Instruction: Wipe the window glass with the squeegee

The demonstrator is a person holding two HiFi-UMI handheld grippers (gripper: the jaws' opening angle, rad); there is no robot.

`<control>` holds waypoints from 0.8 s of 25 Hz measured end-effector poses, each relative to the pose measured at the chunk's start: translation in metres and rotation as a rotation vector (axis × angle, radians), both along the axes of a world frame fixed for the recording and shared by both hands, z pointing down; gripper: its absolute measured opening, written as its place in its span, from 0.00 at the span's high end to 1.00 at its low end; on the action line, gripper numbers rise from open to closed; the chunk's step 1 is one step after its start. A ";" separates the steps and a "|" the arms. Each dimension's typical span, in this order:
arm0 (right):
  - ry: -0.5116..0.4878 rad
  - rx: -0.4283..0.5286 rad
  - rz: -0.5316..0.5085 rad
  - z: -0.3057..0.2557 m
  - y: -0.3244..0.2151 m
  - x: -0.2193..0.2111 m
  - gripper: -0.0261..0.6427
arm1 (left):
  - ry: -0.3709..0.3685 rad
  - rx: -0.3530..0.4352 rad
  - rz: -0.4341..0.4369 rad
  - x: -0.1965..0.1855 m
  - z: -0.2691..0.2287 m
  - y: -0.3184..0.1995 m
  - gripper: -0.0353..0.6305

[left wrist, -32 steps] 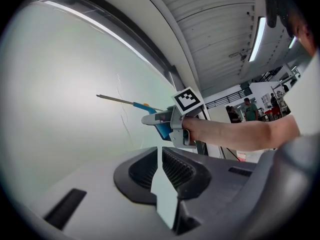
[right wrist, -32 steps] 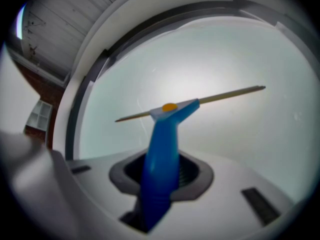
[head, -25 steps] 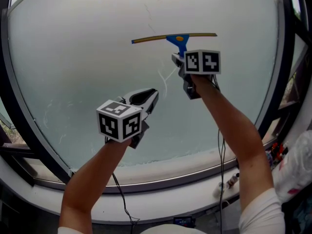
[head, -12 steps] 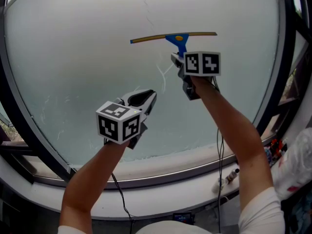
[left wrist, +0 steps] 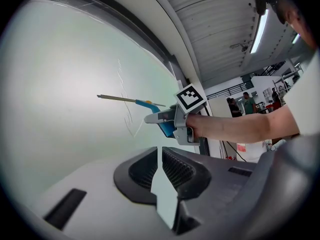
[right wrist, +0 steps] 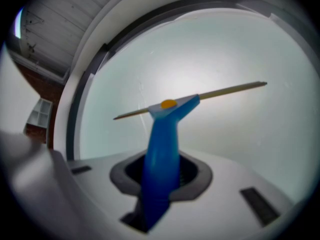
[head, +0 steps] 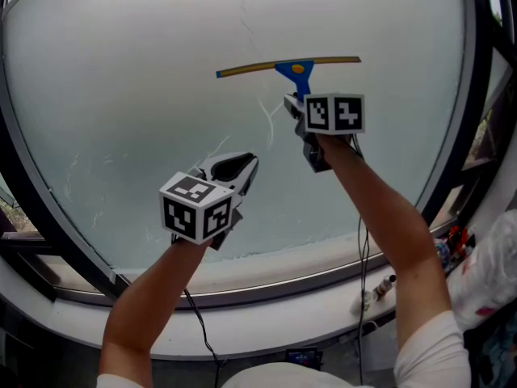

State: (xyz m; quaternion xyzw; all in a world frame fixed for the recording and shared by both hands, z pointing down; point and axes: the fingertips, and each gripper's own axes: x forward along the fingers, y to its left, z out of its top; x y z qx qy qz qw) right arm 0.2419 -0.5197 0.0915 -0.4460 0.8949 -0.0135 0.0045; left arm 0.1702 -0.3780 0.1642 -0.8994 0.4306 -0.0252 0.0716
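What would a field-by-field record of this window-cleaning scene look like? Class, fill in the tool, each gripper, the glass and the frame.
Tool: squeegee, blue handle, long thin blade roughly level at the glass
Right gripper: shut on the squeegee handle
Left gripper: jaws together, nothing between them, held lower and clear of the tool
Window glass: pale and cloudy, with faint streaks just below the blade
Surround: dark window frame around the glass
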 end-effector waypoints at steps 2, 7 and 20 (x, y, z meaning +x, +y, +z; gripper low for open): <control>-0.002 -0.002 -0.001 0.005 0.000 0.000 0.81 | 0.005 -0.006 -0.002 -0.001 0.004 -0.001 0.87; -0.014 -0.016 0.000 0.018 0.002 0.001 0.81 | 0.014 -0.026 0.000 -0.001 0.016 -0.001 0.87; -0.008 -0.057 0.000 0.053 0.004 0.005 0.81 | 0.028 -0.073 0.006 0.003 0.041 -0.004 0.87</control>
